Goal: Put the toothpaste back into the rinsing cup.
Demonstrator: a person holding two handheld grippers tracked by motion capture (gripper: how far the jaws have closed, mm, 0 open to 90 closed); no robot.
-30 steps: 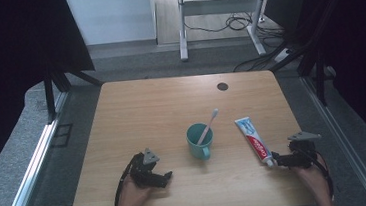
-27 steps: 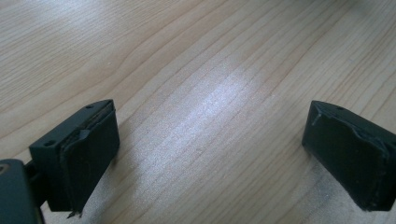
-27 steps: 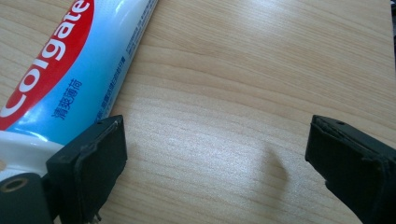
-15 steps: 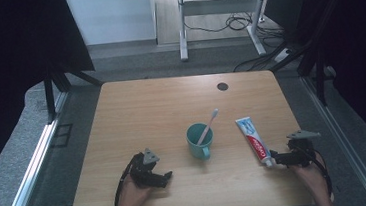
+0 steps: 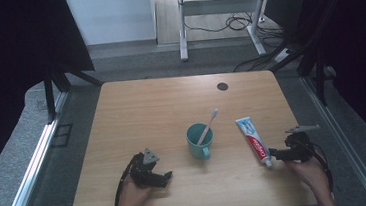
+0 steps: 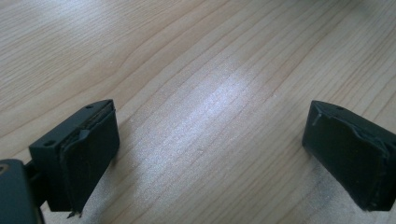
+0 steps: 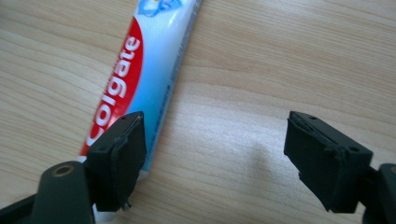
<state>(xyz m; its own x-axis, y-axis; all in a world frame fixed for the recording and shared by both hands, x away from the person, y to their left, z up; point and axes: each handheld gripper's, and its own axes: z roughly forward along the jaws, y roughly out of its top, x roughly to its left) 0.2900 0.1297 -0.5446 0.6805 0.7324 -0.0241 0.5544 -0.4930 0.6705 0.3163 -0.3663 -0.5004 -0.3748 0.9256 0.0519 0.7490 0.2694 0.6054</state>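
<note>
1. Your left hand point(image 5: 131, 195) rests low by the table's point(image 5: 161, 110) near edge, left of centre; the left gripper point(image 5: 166, 176) points right, its jaws wide apart over bare wood.
2. One teal mug point(image 5: 197, 139) with a handle stands right of centre, one white toothbrush point(image 5: 208, 126) leaning in it.
3. One toothpaste tube point(image 5: 252, 138), glossy white, red and blue, lies flat near the right edge, cap toward you.
4. Your right hand point(image 5: 310, 169) sits at the near right corner; the right gripper point(image 5: 271, 154) points left at the cap end. Its jaws have just been closing, yet stand apart, one jaw over the tube's edge, bare wood between them.
</note>
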